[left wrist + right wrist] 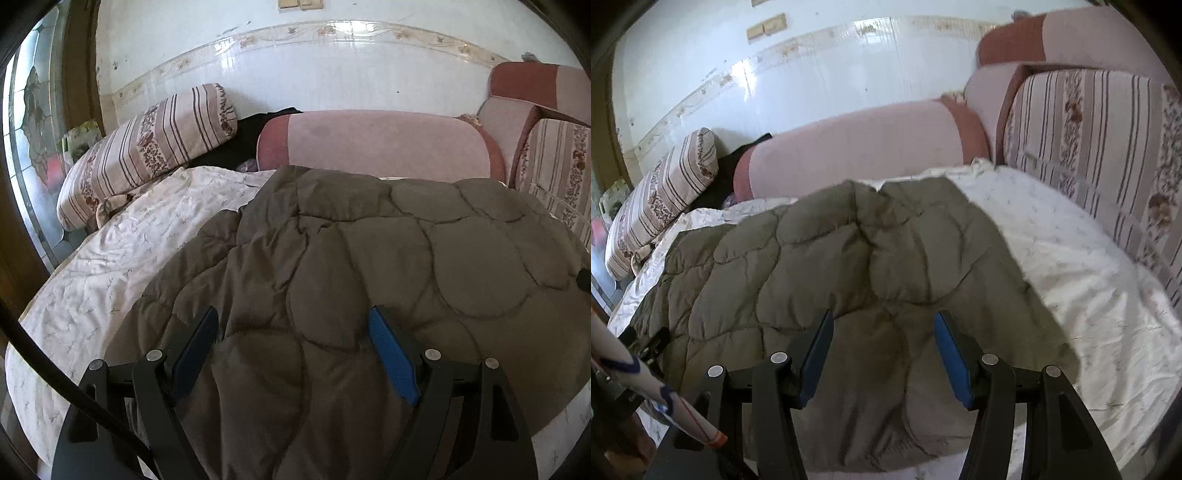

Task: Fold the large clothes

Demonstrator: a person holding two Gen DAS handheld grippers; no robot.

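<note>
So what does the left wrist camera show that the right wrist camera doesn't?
Only the left wrist view shows the patterned glass door at the far left. Only the right wrist view shows a white sleeve and the bare white bedsheet right of the quilted coat. Both show the coat, the pink bolster, the striped pillow and open jaws over the coat: left gripper, right gripper.

Pink sofa (388,144) against tiled wall (332,74)
</note>
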